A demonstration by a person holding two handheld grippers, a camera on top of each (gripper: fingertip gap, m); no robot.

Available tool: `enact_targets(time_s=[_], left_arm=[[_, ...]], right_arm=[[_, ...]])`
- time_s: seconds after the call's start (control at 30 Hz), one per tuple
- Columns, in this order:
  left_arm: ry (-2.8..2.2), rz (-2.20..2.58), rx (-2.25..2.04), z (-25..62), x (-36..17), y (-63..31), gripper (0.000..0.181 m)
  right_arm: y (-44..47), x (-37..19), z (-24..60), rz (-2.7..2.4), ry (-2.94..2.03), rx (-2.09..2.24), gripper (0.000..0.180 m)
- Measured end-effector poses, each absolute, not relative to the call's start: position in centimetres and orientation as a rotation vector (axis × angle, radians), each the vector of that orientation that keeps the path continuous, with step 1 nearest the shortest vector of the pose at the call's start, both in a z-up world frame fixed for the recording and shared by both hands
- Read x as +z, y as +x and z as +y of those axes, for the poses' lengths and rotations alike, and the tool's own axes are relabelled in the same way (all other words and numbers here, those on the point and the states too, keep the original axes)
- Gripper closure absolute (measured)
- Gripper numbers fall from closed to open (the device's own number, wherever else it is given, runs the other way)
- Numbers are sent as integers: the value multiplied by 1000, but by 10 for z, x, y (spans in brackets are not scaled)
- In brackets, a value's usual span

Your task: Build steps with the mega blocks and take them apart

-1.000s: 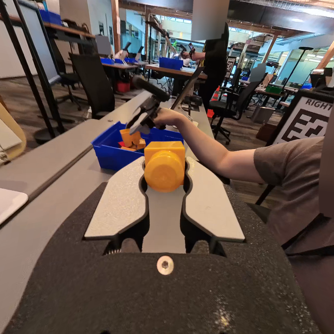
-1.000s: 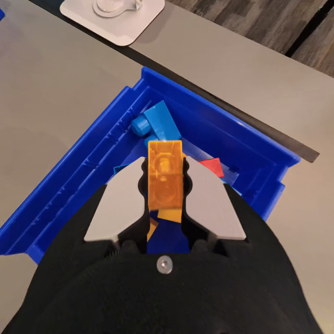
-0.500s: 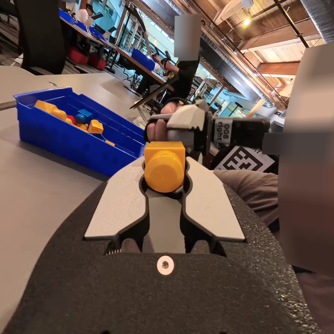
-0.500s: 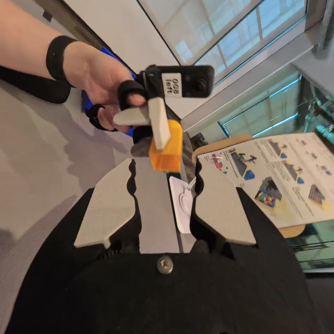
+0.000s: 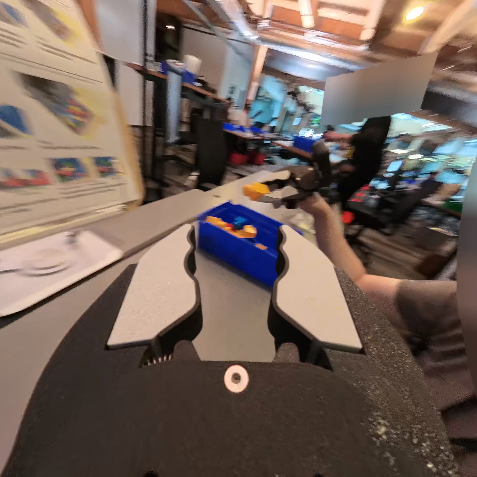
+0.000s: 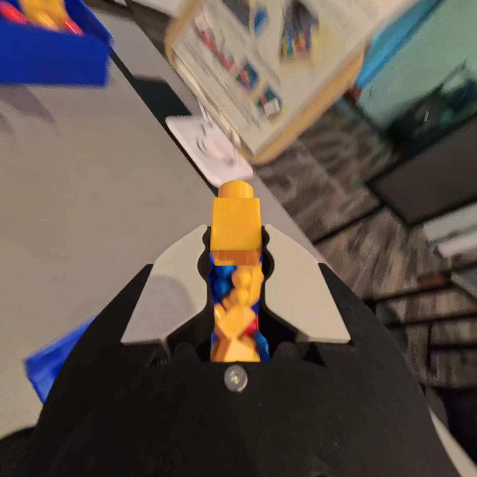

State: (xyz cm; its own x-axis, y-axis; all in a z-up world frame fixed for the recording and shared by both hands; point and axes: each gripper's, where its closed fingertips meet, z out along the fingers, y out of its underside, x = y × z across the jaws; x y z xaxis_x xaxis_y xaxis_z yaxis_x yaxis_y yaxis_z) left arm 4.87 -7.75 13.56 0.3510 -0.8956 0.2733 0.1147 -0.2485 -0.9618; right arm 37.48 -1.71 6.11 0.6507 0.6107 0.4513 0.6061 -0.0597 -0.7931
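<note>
In the left wrist view my left gripper is open and empty, low over the grey table. Ahead of it stands a blue bin holding several orange, blue and red mega blocks. My right gripper shows farther off above the bin, shut on an orange block. In the right wrist view my right gripper is shut on that orange single-stud block, stud pointing away. Loose blocks in the bin show through the gap beneath it.
A picture poster on a white stand base stands at the left; it also shows in the right wrist view. Another blue bin with blocks sits at the top left there. The table edge drops to the wood floor. Both views are motion-blurred. One gripper's finger ends stand about 35 cm off the other's.
The orange block passed from my left gripper to my right. My left gripper opened and drew back. My right gripper shut on the block and swung over the bin.
</note>
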Motion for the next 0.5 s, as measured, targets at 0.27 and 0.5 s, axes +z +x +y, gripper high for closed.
enact_targets(time_s=[0.27,0.5], left_arm=[[-1791,489,-473,-19,102,-98,122],[-2136,656,-391,15,-2,-126,128]], right_arm=[[457,-71,24,-927,-2248,-11,142],[441,-37,28,-881,-2118,-97,123]])
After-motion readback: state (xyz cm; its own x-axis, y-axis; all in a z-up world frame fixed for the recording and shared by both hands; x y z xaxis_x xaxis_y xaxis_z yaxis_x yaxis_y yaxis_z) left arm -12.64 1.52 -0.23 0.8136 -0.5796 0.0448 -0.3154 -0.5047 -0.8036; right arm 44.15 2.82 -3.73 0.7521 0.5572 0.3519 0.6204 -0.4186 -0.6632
